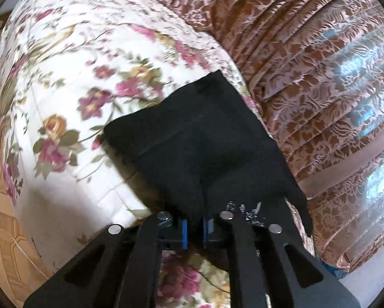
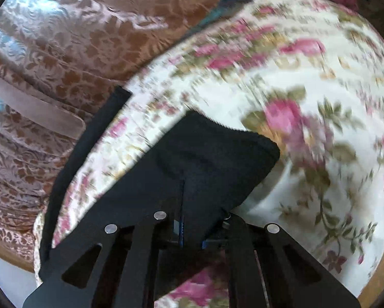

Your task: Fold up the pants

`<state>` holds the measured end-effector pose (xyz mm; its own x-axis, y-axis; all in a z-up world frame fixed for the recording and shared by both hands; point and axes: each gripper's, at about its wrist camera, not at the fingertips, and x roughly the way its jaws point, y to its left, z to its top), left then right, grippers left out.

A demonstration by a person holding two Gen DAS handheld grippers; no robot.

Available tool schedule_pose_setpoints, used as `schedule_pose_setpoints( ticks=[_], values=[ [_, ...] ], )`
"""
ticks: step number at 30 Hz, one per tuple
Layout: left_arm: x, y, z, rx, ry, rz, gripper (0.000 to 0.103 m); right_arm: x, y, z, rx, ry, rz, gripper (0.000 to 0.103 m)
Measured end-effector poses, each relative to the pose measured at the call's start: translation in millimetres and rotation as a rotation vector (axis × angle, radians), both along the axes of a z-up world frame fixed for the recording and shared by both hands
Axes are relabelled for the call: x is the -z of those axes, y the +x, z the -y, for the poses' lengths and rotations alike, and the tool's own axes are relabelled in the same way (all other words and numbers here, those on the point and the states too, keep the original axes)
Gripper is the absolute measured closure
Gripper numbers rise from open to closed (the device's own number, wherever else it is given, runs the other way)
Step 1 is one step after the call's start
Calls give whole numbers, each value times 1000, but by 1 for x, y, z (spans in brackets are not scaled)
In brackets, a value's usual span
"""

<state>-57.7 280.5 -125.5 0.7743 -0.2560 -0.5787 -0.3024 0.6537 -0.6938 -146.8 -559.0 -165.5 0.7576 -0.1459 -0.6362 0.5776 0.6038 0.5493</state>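
Pants [image 1: 199,143], black, lie on a floral quilt [image 1: 71,82] and are gripped at two places. Left wrist view: the left gripper [image 1: 195,231] is closed on a fold of the black cloth, which rises from between the blue pads [image 1: 184,233] and spreads forward in a broad, flat, roughly four-sided panel over the quilt. A seam runs across this panel. Its far corner reaches the edge of the quilt, where a brown patterned cover [image 1: 320,82] begins; the panel's right edge runs along that border. Some pale, glittering marks show on the cloth just above the right finger. Tan floor [image 1: 1,243] shows at lower left, beyond the quilt's edge.

Right wrist view: the right gripper [image 2: 192,233] is likewise closed on the pants [image 2: 204,159], the cloth bunched between its pads [image 2: 180,231] and draped forward in a rounded flap on the quilt [image 2: 307,107]. A narrow black strip of the same garment runs up the left side, along the line where quilt meets brown cover [image 2: 63,51]. The quilt pattern is blurred in this view. Blue and dark items at the top edge cannot be identified.
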Motion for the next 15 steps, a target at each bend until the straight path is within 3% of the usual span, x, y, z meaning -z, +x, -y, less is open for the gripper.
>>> schedule_pose_setpoints(
  ticks=[4,6,8,10,13,15],
  values=[
    [-9,-6,-13,-68,42,34,79,-4,2,-1,1,-28,-11,92],
    [-15,-12,-26,-129,75,40,61,-9,3,0,16,-47,-25,90],
    [-19,-17,-44,-206,105,23,60,-15,1,0,57,-63,-28,87],
    [-20,-23,-61,-249,99,18,60,-28,-4,-2,172,-143,-78,67],
    [-28,-29,-77,-283,109,27,58,-43,-15,4,281,-185,-71,66],
    [-37,-24,-73,-263,154,34,49,-57,-13,3,258,-192,-26,66]
  ],
)
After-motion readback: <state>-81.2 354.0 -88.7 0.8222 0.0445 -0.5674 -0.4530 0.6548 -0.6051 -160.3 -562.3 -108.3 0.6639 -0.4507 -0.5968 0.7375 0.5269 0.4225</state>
